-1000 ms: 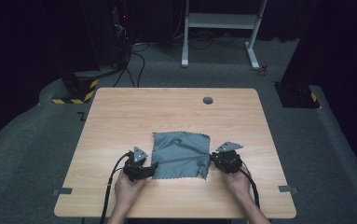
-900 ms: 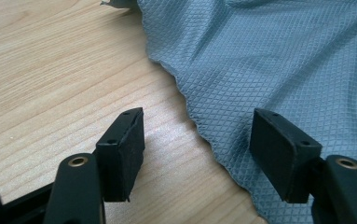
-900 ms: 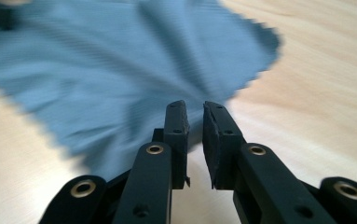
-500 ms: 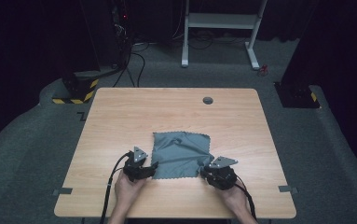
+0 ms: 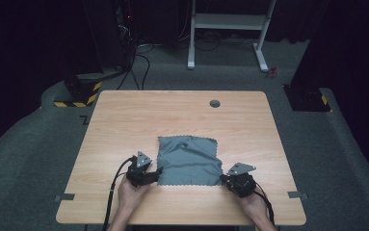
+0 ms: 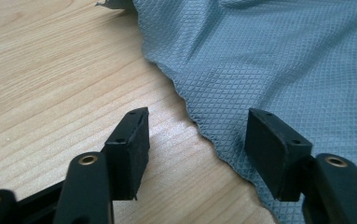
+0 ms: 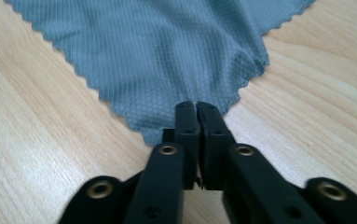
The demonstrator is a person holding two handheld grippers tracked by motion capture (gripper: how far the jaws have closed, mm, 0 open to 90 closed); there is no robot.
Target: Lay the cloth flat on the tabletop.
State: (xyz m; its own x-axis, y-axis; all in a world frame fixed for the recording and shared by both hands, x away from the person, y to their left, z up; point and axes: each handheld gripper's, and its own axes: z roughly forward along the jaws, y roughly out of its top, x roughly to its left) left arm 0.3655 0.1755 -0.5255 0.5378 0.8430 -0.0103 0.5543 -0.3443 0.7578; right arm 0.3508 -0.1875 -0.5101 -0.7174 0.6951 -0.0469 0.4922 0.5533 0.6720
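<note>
Though thin and limp, cloth (image 5: 189, 160) at table (image 5: 124, 120) centre: likely light, best pinched at corners. Right gripper (image 7: 197, 108) clamped on corner at 5 o'clock; left gripper (image 6: 197, 135), just narrowing, gapes astride edge at 7 o'clock.

A light wood counter (image 5: 182, 115) with a round grommet (image 5: 215, 103) stands on grey carpet (image 5: 37, 159) in a dark room. Behind it, a white desk frame (image 5: 230, 29) rises beside black cables (image 5: 138, 62). Yellow-and-black striped bases (image 5: 76, 96) flank the counter's far corners. Black drapes close off the background.
</note>
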